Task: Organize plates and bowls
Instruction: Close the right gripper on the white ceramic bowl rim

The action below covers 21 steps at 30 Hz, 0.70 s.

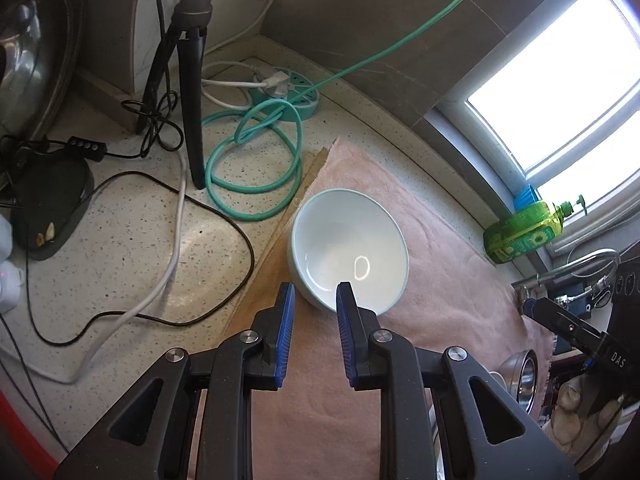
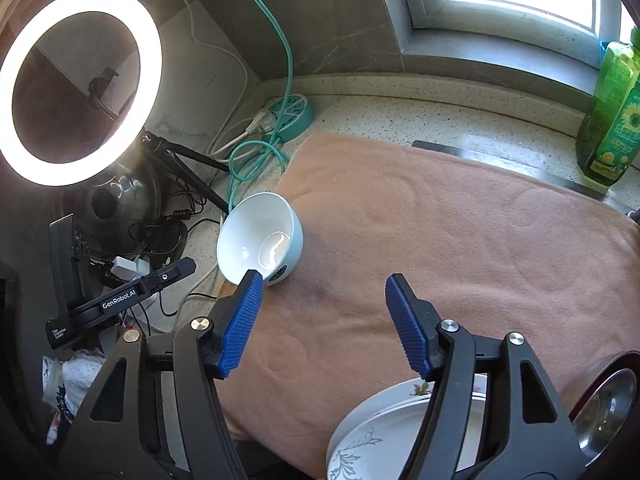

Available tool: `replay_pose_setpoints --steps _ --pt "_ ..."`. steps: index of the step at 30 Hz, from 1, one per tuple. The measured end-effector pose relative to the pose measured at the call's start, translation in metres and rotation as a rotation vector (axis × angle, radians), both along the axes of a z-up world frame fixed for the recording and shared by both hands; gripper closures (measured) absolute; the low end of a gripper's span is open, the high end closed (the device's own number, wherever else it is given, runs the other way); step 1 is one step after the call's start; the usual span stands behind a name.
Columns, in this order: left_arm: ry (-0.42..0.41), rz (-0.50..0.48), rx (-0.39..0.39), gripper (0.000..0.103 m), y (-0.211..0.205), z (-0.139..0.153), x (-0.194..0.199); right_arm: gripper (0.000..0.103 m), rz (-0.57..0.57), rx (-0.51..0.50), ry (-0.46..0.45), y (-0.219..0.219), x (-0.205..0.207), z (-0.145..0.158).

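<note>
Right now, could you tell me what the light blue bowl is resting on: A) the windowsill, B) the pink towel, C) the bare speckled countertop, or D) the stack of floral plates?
B: the light blue bowl sits upright on the pink towel near its left edge, apart from the floral plates at the towel's near edge.

My right tongs cover part of the floral plates; the steel bowl runs off frame.

Pale blue bowl, pink towel, plate with possibly grey leaf pattern.
</note>
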<state>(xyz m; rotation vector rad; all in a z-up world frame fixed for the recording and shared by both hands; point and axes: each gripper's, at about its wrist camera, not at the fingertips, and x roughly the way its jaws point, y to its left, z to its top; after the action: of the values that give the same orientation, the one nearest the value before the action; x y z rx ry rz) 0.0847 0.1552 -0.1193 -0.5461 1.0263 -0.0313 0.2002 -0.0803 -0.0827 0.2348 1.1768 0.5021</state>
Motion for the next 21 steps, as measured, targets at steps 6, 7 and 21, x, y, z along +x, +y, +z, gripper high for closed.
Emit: replay_pose_setpoints --steps 6,7,21 --pt "0.020 0.000 -0.031 0.083 0.011 -0.010 0.015 0.052 -0.004 0.042 0.079 0.019 0.018 -0.025" --pt "0.022 0.001 -0.036 0.083 0.012 -0.012 0.017 0.052 -0.004 0.047 0.085 0.021 0.021 -0.028" --pt "0.045 -0.025 -0.045 0.083 0.013 -0.022 0.040 0.064 0.011 0.034 0.127 0.054 0.047 -0.052"
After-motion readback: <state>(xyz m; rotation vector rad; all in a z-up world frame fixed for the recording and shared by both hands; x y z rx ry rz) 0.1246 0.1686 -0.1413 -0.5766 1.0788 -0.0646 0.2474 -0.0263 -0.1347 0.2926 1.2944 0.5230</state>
